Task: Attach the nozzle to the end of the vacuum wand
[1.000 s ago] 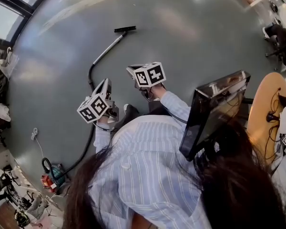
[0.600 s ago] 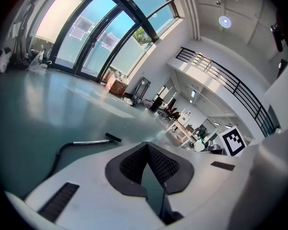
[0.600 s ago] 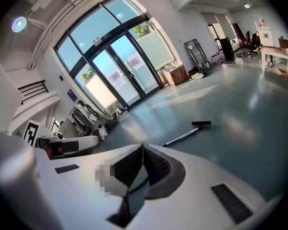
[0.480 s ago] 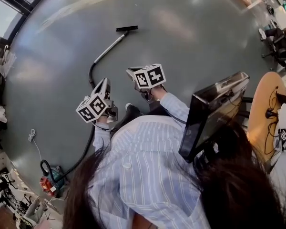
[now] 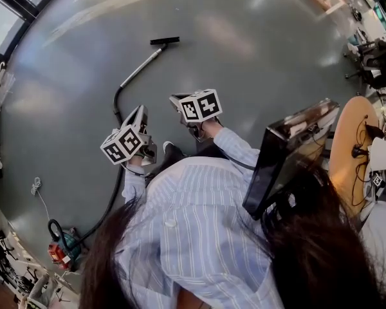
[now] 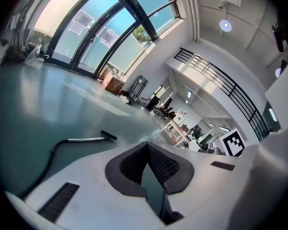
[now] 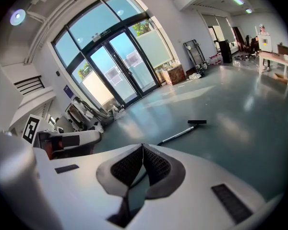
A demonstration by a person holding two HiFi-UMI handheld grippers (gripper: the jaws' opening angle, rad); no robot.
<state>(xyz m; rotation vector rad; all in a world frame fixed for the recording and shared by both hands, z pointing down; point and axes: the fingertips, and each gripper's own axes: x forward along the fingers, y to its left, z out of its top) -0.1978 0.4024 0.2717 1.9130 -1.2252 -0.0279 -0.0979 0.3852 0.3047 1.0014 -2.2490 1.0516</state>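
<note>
Head view shows my left hand-held gripper (image 5: 140, 113) and my right hand-held gripper (image 5: 177, 99) side by side above the grey floor (image 5: 257, 50), both pointing toward the vacuum wand (image 5: 141, 65). Each has its jaws pressed together with nothing between them. The wand lies on the floor well ahead of both, and the black nozzle (image 5: 165, 41) sits touching its far end. The dark hose (image 5: 118, 98) curves back from the wand's near end, past my left hand-held gripper, to the vacuum body (image 5: 59, 250) behind it.
</note>
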